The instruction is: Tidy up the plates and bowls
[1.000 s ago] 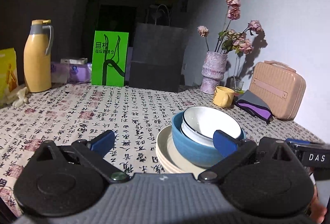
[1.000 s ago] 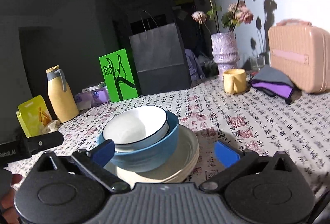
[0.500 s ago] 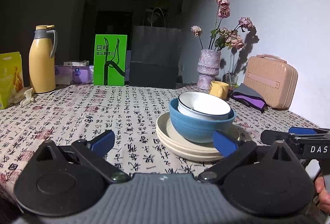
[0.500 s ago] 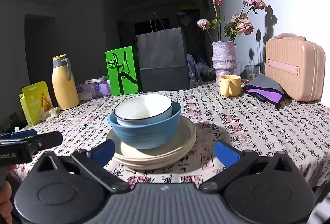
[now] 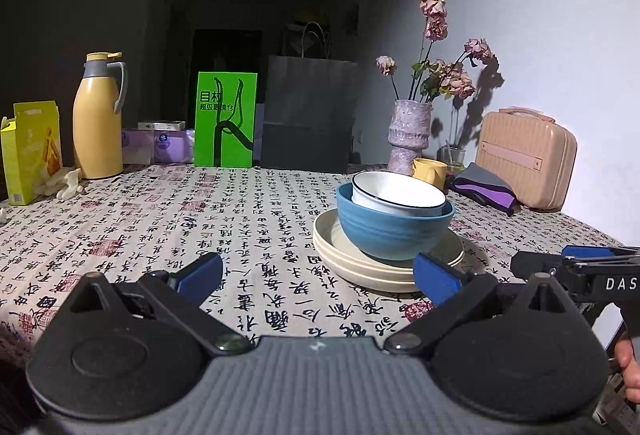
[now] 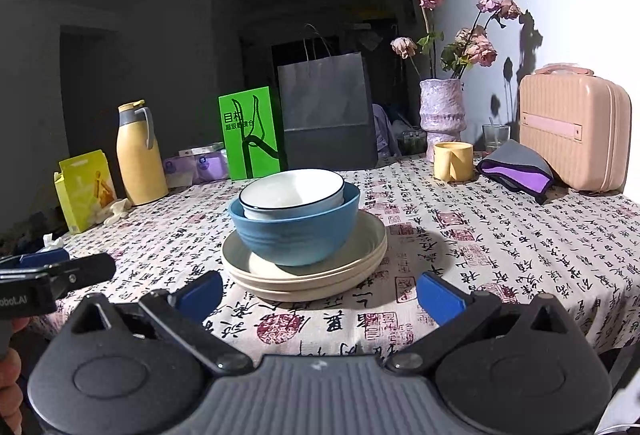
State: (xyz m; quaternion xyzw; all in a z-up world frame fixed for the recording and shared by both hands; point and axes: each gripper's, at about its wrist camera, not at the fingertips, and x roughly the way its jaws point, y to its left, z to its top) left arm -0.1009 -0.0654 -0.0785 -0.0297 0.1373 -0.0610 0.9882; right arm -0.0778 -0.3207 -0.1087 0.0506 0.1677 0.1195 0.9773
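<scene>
A white bowl (image 5: 398, 191) (image 6: 294, 191) with a dark rim sits nested in a blue bowl (image 5: 392, 233) (image 6: 294, 233). Both rest on a stack of cream plates (image 5: 360, 267) (image 6: 360, 255) on the patterned tablecloth. My left gripper (image 5: 318, 277) is open and empty, near the table's front edge, with the stack ahead and to its right. My right gripper (image 6: 318, 293) is open and empty too, in front of the stack and clear of it. Each gripper shows at the edge of the other's view.
Along the back stand a yellow thermos (image 5: 98, 119), a green card (image 5: 226, 119), a dark paper bag (image 5: 308, 115), a vase of dried flowers (image 5: 410, 135), a yellow mug (image 6: 454, 161) and a pink case (image 6: 574, 133). A yellow box (image 5: 32, 151) stands at the left, a purple-grey cloth (image 6: 516, 171) at the right.
Both grippers have drawn back from the stack and dropped lower, so the bowls and plates look smaller and more side-on. The stack has not moved.
</scene>
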